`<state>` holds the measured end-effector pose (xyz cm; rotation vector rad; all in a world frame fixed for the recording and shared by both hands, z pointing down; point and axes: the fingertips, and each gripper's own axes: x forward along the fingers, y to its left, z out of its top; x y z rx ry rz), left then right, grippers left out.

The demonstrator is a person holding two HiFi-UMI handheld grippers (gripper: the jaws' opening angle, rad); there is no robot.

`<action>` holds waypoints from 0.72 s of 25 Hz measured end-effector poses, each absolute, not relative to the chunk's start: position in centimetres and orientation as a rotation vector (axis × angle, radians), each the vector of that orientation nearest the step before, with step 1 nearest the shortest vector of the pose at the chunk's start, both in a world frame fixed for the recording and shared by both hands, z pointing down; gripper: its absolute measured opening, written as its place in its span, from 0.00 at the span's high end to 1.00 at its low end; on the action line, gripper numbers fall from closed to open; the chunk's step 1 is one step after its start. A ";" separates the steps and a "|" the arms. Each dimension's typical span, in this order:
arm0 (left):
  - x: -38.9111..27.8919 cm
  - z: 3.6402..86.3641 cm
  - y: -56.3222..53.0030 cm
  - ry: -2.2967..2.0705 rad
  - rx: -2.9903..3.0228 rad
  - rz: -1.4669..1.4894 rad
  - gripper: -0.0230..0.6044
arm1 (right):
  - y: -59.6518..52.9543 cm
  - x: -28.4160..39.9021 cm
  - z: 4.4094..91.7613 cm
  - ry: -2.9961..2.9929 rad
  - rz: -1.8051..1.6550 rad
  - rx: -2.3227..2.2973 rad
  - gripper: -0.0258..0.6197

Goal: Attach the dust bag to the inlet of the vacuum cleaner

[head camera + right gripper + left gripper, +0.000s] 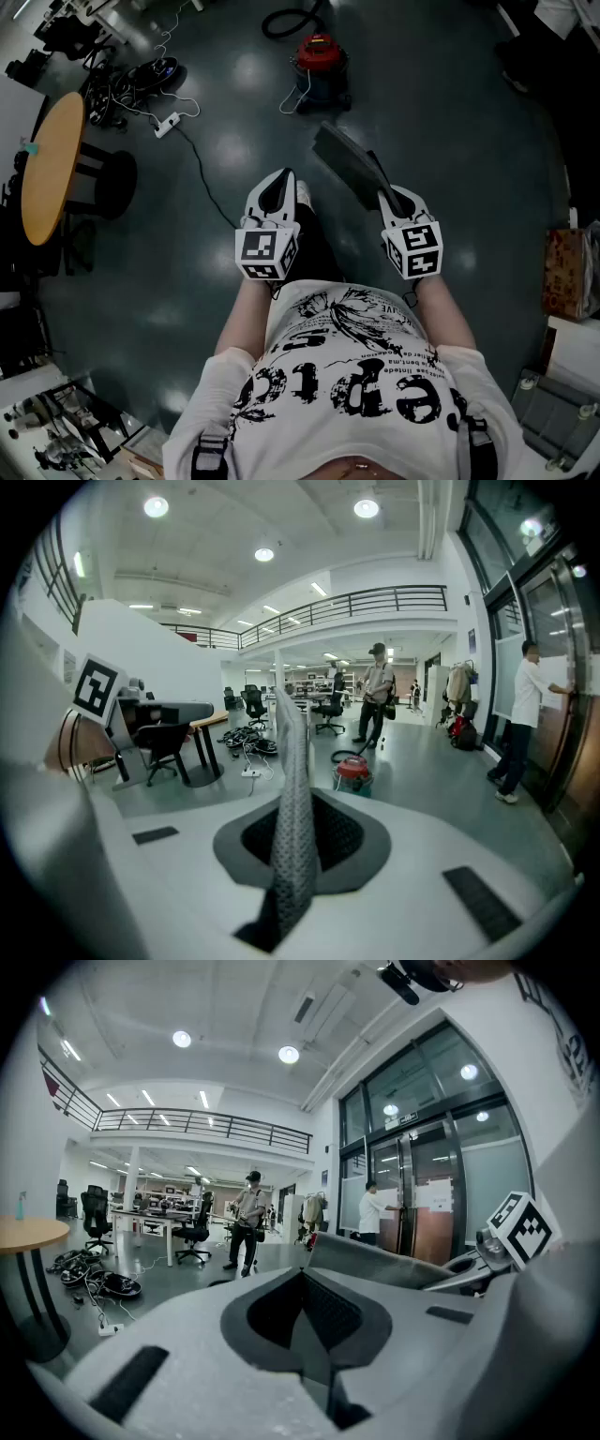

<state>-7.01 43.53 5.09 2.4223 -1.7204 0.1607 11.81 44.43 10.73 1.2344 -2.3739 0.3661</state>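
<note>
The right gripper [386,195] is clamped on one edge of the grey dust bag [345,161], which juts toward the red vacuum cleaner [321,62] — well apart, far across the room. Pinched by that thin edge alone, the bag could likely swing or slip free on the way over. The left gripper [279,184] is clenched on nothing. The dark glossy floor [450,141] carries a cable tangle [141,84] near the round wooden table [52,164] at left — a possible snag in this open office hall.
</note>
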 end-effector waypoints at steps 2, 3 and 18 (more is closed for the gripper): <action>-7.6 5.7 40.8 -1.718 2.415 0.160 0.96 | 42.0 11.6 11.4 -2.366 0.379 1.238 0.93; -7.8 6.1 39.4 -1.715 2.413 0.161 0.96 | 40.6 11.4 11.7 -2.361 0.386 1.239 0.93; -13.3 9.4 7.1 -1.501 2.418 0.175 0.96 | 14.0 6.8 14.7 -2.222 0.450 1.212 0.93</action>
